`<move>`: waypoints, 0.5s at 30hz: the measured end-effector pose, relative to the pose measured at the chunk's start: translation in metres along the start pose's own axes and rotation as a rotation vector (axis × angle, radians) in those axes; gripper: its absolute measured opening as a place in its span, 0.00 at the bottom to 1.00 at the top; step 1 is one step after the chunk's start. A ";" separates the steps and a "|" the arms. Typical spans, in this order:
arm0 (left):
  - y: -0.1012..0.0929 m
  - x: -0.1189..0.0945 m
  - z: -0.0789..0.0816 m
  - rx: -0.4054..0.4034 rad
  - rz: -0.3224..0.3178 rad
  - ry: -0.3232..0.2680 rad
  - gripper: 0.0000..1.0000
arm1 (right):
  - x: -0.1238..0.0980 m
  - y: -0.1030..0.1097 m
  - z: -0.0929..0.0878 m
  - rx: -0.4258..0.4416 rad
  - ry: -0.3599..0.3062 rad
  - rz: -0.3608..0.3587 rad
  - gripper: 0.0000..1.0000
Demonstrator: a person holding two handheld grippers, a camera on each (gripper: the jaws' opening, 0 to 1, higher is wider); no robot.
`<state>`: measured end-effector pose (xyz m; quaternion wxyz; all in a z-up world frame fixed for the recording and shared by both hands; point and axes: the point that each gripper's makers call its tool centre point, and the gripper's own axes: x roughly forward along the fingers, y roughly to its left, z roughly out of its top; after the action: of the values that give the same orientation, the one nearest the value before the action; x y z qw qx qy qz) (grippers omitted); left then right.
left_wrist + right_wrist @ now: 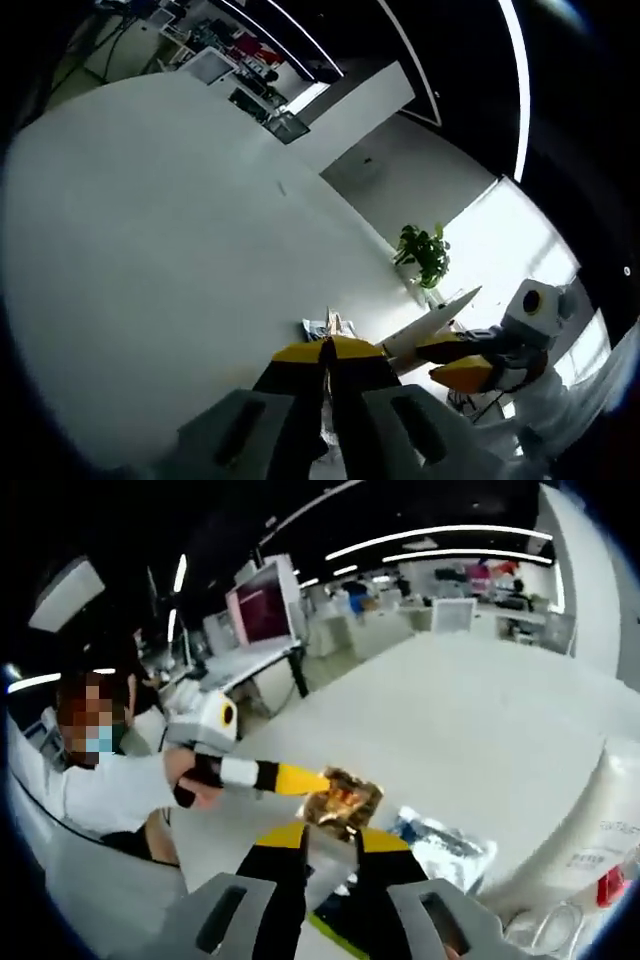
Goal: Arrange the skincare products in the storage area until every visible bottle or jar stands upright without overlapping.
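In the left gripper view, the left tool (327,352) rises from the near edge with its yellow-tipped jaws pressed together, nothing visibly between them. Past the tips a wide white surface (170,250) stretches away, and a small pale item lies on it just beyond the tips, too small to identify. To the right, the right tool (440,348) comes in with its own yellow tips, and a potted plant (424,255) stands farther off by a white wall.

In the right gripper view, the right tool (330,832) has its jaws slightly apart around a shiny gold packet (343,798), which sits at the tips; whether they actually pinch it I cannot tell. The left tool (318,780) reaches in from the left, its yellow tip touching the same packet, held by a person's hand (188,776) in a white sleeve. Just right of the packet, a crinkled clear wrapper (450,848) lies on the surface. At the near right, a white bag (590,830) with faint lettering stands beside it. No bottle or jar can be made out clearly.
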<state>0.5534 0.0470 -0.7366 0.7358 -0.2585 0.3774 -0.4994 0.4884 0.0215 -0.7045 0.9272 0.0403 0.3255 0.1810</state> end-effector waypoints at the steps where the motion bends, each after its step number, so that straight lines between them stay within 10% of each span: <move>1: -0.001 0.001 -0.003 0.002 0.004 0.006 0.00 | 0.005 0.001 -0.001 -0.039 0.008 0.004 0.14; 15: 0.009 0.006 -0.017 0.004 0.072 0.049 0.00 | 0.054 -0.014 -0.021 -0.197 0.106 -0.021 0.20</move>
<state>0.5459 0.0442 -0.7549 0.7443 -0.2310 0.4032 -0.4798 0.5185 0.0267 -0.7555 0.9099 -0.0642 0.3551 0.2045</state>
